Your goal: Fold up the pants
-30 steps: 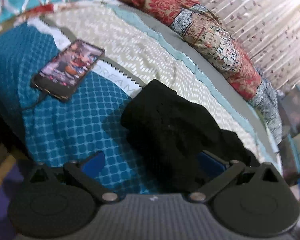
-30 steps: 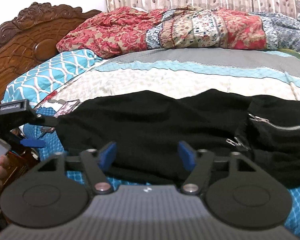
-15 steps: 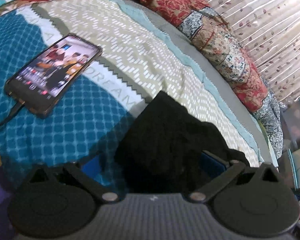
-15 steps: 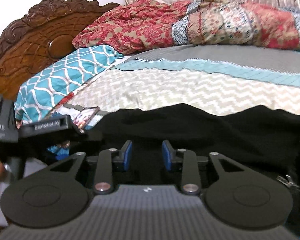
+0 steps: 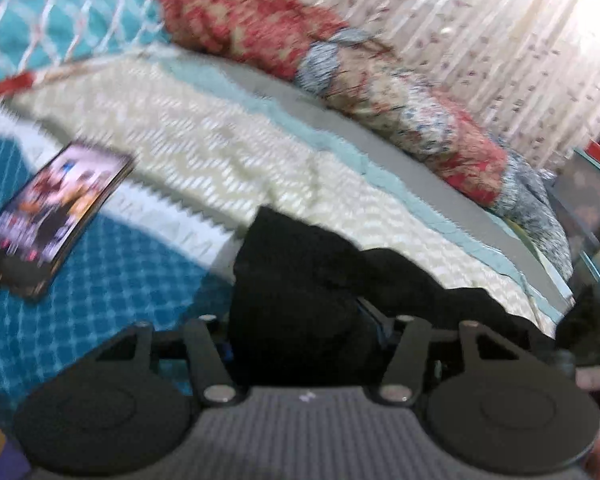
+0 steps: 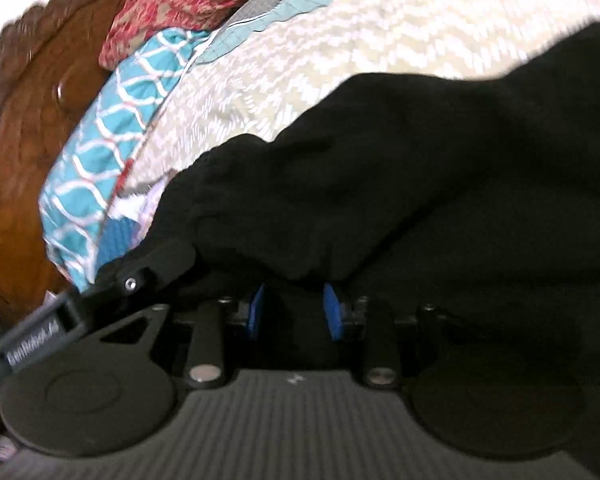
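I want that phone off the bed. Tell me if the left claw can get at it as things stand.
Probably not yet. The left claw is closing with the black pants bunched between its fingers, so it is busy. The phone lies uncovered on the bedspread, off to one side.

Both views are smeared by motion blur and bowed outward by the fisheye lens toward the rims. In the left wrist view, strong light is passed through the curtain (image 5: 500,40) at two o'clock, where detail is washed out. The black pants (image 6: 440,168) are rendered as near-featureless dark masses.
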Demonstrator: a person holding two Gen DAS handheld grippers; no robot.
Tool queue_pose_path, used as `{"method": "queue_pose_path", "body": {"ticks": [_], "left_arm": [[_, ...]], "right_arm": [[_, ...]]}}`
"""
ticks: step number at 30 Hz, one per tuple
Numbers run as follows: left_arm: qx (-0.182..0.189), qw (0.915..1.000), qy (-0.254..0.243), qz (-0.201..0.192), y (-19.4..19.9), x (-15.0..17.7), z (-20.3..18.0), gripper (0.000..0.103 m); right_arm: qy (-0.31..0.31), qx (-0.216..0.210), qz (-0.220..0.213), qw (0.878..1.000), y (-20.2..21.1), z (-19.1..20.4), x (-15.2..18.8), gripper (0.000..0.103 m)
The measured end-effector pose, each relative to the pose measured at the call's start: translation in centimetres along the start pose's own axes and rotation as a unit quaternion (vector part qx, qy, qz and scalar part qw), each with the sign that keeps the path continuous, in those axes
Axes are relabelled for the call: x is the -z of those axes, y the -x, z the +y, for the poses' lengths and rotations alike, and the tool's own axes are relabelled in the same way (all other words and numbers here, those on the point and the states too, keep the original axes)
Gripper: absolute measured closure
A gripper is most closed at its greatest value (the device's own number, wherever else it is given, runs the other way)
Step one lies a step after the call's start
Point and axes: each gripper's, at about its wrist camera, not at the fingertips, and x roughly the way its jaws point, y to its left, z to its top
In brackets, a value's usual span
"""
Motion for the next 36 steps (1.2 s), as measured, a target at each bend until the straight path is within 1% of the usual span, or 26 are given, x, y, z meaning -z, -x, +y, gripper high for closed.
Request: {"method": "queue_pose_path", "body": {"ticks": [1,3,5,7,9,11,12,13,14,15,16,17,19,20,21,22,23,25,27,28,30,31,32,34,36], "left_arm": [[0.006,0.9998,-0.019,-0.009,0.3,-0.2,-0.9,0.053],[0.015,0.9977,-0.061,-0.025,0.9,-0.2,-2.6,0.053],[0.019,0.9918,-0.119,-0.042,1.2,0.4,-5.1,0.053],[0.023,0.9831,-0.175,-0.05,1.2,1.3,-7.3,0.053],[0.024,0.9744,-0.218,-0.052,0.9,2.3,-9.1,0.053],[0.025,0.9648,-0.256,-0.053,0.2,3.6,-10.8,0.052],[0.027,0.9606,-0.272,-0.051,-0.2,4.2,-11.5,0.047],[0.03,0.9562,-0.287,-0.047,-0.6,4.9,-12.1,0.037],[0.033,0.9505,-0.307,-0.037,-1.3,5.7,-12.8,0.03],[0.033,0.9435,-0.329,-0.028,-1.8,6.6,-13.5,0.022],[0.034,0.9372,-0.346,-0.024,-2.0,7.4,-14.0,0.018],[0.036,0.9269,-0.373,-0.017,-2.1,8.3,-14.8,0.016],[0.039,0.9104,-0.412,-0.013,-1.6,9.5,-15.5,0.009],[0.043,0.9048,-0.423,-0.016,-0.9,9.8,-15.6,0.009],[0.049,0.9029,-0.427,-0.018,-0.1,9.9,-15.4,0.007],[0.055,0.9037,-0.424,-0.019,0.6,9.8,-15.1,0.004],[0.065,0.9074,-0.415,-0.018,1.6,9.6,-14.6,0.004],[0.084,0.9172,-0.389,-0.017,3.6,8.7,-13.2,0.001],[0.092,0.9296,-0.357,-0.016,5.1,7.8,-11.9,0.0],[0.092,0.938,-0.334,-0.016,5.6,7.2,-11.0,0.0],[0.087,0.96,-0.266,-0.013,6.3,5.5,-8.9,0.0],[0.083,0.9698,-0.229,-0.011,6.5,4.8,-7.8,0.0],[0.081,0.9776,-0.194,-0.009,6.4,4.1,-6.7,0.0],[0.074,0.9889,-0.128,-0.007,6.0,2.6,-4.5,0.002],[0.066,0.9946,-0.08,-0.002,5.5,1.6,-3.1,0.004]], "right_arm": [[-0.023,-0.014,0.001,1.0,0.4,-0.6,-0.1,0.068],[-0.066,-0.045,-0.005,0.997,1.5,-1.7,0.0,0.064],[-0.088,-0.065,-0.019,0.994,2.8,-2.3,0.3,0.057],[-0.097,-0.071,-0.04,0.992,4.5,-2.9,0.7,0.056],[-0.105,-0.07,-0.071,0.989,6.7,-3.7,1.0,0.054],[-0.121,-0.068,-0.099,0.985,8.9,-4.6,1.5,0.046],[-0.128,-0.065,-0.108,0.984,9.7,-5.0,1.7,0.043],[-0.132,-0.059,-0.116,0.983,10.5,-5.4,1.9,0.039],[-0.133,-0.054,-0.122,0.982,11.1,-5.5,2.2,0.035],[-0.132,-0.048,-0.125,0.982,11.6,-5.6,2.5,0.034],[-0.13,-0.042,-0.126,0.983,11.6,-5.6,2.7,0.031],[-0.127,-0.038,-0.125,0.983,11.7,-5.5,2.8,0.029],[-0.117,-0.035,-0.124,0.985,12.0,-5.4,3.0,0.026],[-0.111,-0.035,-0.125,0.985,12.0,-5.3,3.1,0.023],[-0.102,-0.034,-0.126,0.986,12.0,-5.1,3.1,0.021],[-0.094,-0.033,-0.127,0.987,12.0,-5.1,2.9,0.019],[-0.087,-0.033,-0.128,0.987,12.1,-5.0,2.9,0.018],[-0.077,-0.036,-0.126,0.988,11.7,-5.0,2.6,0.017],[-0.072,-0.037,-0.121,0.989,11.2,-4.7,2.1,0.016],[-0.07,-0.038,-0.117,0.99,10.9,-4.5,1.9,0.016],[-0.063,-0.038,-0.11,0.991,10.3,-4.0,1.8,0.016],[-0.056,-0.037,-0.108,0.992,10.1,-3.5,1.7,0.015],[-0.047,-0.035,-0.105,0.993,9.9,-3.0,1.7,0.014],[-0.023,-0.028,-0.099,0.994,9.1,-1.9,1.6,0.011],[-0.002,-0.006,-0.085,0.996,7.9,-0.9,1.7,0.011]]}}
